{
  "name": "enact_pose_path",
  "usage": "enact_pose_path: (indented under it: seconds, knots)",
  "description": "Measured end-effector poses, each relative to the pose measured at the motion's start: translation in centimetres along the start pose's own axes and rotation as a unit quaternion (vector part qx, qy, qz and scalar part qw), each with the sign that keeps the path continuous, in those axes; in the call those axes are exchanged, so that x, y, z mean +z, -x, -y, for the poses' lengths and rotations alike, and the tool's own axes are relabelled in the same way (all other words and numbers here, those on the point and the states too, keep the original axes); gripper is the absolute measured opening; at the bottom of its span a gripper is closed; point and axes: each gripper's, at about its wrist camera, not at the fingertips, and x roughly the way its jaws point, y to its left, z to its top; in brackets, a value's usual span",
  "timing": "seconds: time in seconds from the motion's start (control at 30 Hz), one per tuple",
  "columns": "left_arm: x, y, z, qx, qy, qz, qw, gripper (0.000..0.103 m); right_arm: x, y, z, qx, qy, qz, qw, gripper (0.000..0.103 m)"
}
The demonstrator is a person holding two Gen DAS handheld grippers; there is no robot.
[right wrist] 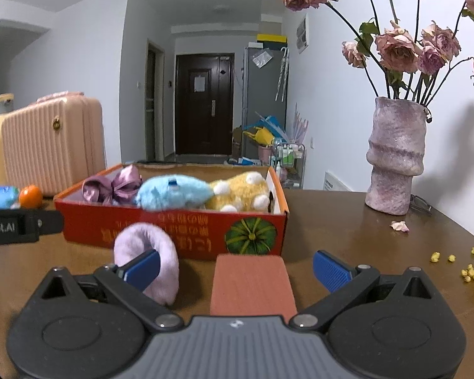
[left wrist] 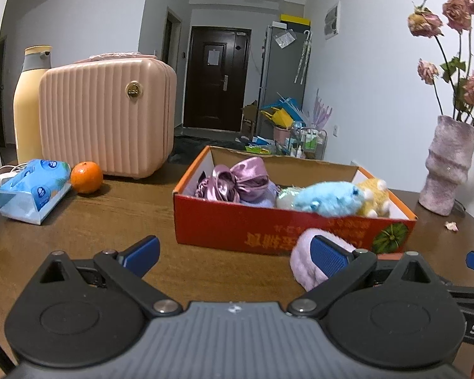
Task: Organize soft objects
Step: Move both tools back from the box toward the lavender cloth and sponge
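A red cardboard box (left wrist: 237, 224) (right wrist: 186, 230) stands on the brown table. In it lie a purple satin scrunchie (left wrist: 233, 180) (right wrist: 110, 186), a blue plush toy (left wrist: 328, 197) (right wrist: 173, 191) and a yellow plush toy (left wrist: 374, 197) (right wrist: 240, 191). A fluffy lilac band (left wrist: 303, 262) (right wrist: 164, 259) stands on the table in front of the box. A terracotta sponge block (right wrist: 252, 284) lies between the fingers of my right gripper (right wrist: 237, 268), which is open. My left gripper (left wrist: 233, 252) is open and empty, with the lilac band by its right finger.
A pink ribbed case (left wrist: 107, 120), a yellow bottle (left wrist: 28, 101), a tissue pack (left wrist: 31, 189) and an orange (left wrist: 87, 177) stand at the left. A lilac vase with dried roses (right wrist: 395, 154) stands at the right, with a petal (right wrist: 399, 225) and yellow crumbs (right wrist: 470, 271) nearby.
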Motion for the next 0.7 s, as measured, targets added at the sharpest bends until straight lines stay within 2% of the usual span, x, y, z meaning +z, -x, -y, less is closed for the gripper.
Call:
enact_pose_path:
  seconds: [0.33, 0.7]
  knots:
    - [-1.7, 2.1, 1.4, -0.017, -0.023, -0.013, 0.9995, 0.103, -1.3, 1.4, 1.0, -0.001, 0.015, -0.031, 0.999, 0.103]
    - [-2.5, 2.2, 2.3, -0.031, -0.040, -0.028, 0.9983, 0.103, -2.2, -1.2, 1.7, -0.004, 0.005, -0.090, 0.996, 0.103]
